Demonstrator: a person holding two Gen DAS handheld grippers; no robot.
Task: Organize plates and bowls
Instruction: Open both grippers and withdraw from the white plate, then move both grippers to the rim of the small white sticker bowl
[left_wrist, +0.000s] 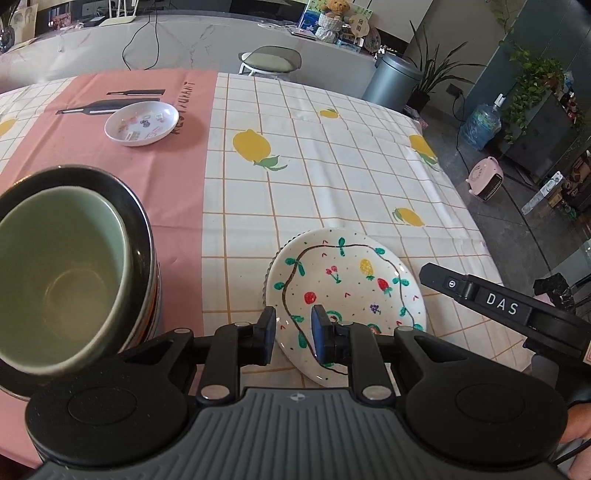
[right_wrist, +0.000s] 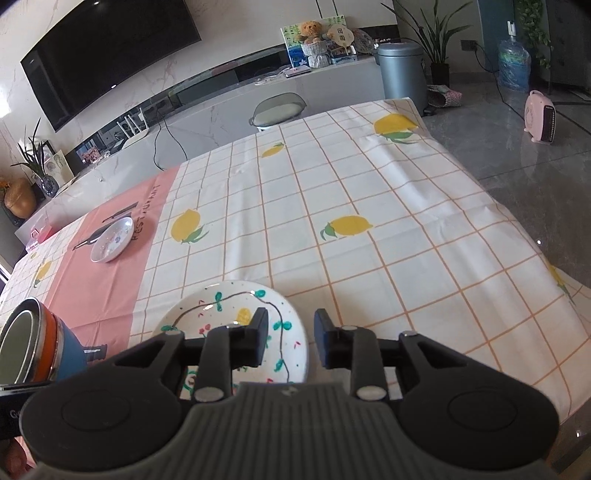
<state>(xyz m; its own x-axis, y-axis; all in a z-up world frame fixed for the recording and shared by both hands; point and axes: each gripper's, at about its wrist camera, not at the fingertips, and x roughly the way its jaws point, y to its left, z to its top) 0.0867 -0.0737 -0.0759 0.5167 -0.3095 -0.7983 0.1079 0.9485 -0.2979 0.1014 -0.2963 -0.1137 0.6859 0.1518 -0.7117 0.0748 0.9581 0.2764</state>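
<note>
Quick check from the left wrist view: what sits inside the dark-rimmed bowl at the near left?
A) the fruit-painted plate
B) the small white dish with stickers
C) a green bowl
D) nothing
C: a green bowl is nested in the dark-rimmed bowl, while the fruit-painted plate and the small white dish lie apart on the tablecloth.
</note>
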